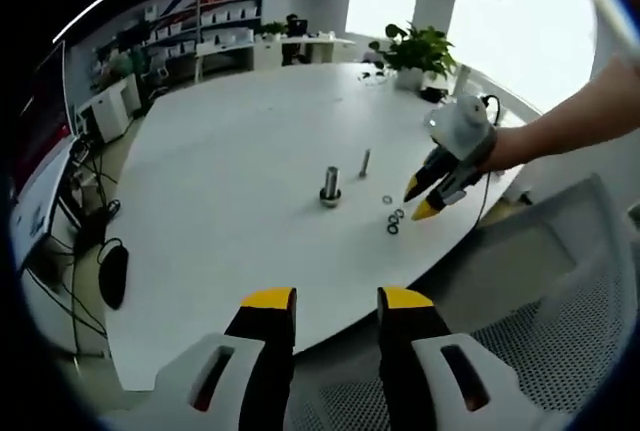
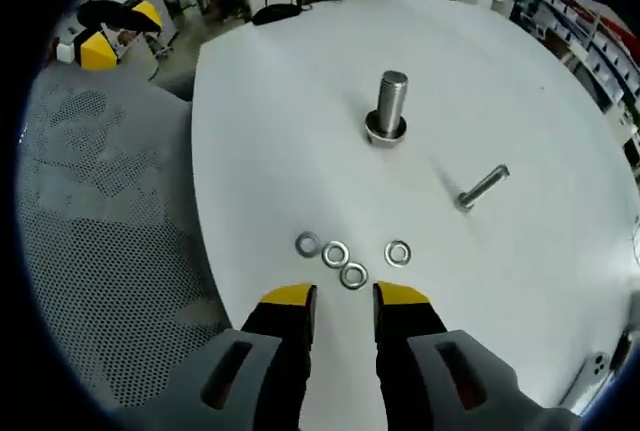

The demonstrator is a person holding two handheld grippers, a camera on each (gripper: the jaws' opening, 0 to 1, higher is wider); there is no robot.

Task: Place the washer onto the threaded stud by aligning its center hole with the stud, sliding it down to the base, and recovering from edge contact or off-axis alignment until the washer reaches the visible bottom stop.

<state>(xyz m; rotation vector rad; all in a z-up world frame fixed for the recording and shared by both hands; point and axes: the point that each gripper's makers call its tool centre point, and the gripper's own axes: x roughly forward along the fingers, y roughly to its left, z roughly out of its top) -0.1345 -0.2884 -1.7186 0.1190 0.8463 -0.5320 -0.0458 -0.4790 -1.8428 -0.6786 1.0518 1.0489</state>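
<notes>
An upright threaded stud point(image 2: 389, 106) point(image 1: 330, 186) stands on the white table point(image 2: 300, 131) with a nut-like base and nothing on its shaft. Several steel washers point(image 2: 345, 263) point(image 1: 392, 221) lie flat near the table edge. My right gripper point(image 2: 344, 301) hovers just short of them, its yellow-tipped jaws a little apart and empty; it shows in the left gripper view point(image 1: 420, 199), held by a person's arm. My left gripper point(image 1: 336, 303) is open beyond the table edge, far from the stud, and appears small in the right gripper view point(image 2: 100, 36).
A loose bolt point(image 2: 483, 187) point(image 1: 365, 162) lies on the table past the stud. A mesh chair point(image 2: 100, 211) point(image 1: 560, 311) sits by the table edge. A potted plant point(image 1: 412, 51) stands at the far side, with shelves and desks behind.
</notes>
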